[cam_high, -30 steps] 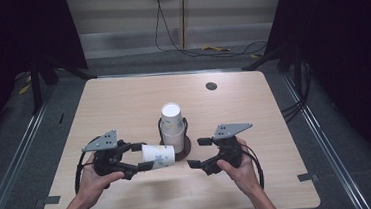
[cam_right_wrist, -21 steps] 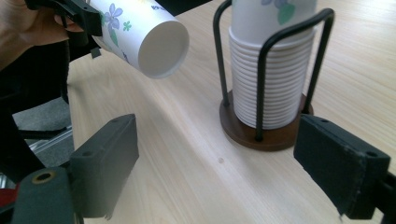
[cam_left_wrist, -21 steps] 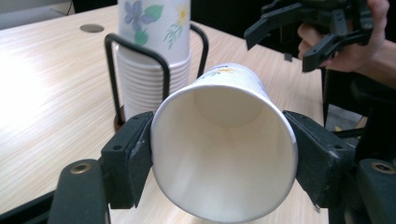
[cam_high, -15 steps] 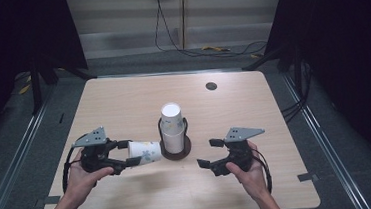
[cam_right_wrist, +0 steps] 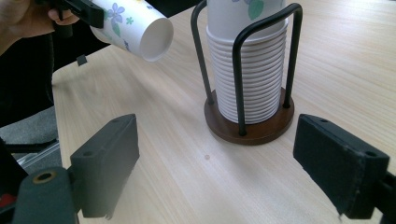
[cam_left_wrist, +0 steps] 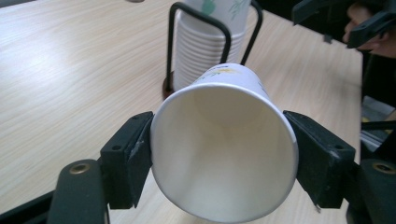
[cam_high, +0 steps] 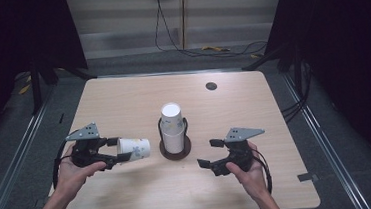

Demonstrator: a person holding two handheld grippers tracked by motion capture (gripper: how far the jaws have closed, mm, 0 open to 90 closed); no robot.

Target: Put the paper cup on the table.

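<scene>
A white paper cup with a flower print lies on its side in my left gripper, held above the table left of the stand. Its open mouth faces the camera in the left gripper view, with a jaw pressed on each side. A stack of paper cups stands upside down in a black wire holder on a round wooden base at the table's middle. My right gripper is open, low and to the right of the stand, with nothing between its jaws. The right gripper view shows the stack and the held cup.
The light wooden table has a small dark round hole near its far right. Cables lie on the floor beyond the far edge. Dark floor and metal rails run along both sides.
My left gripper has carried the cup leftward, away from the stack. My right gripper has drawn back to the right and toward the near edge, with its jaws open.
</scene>
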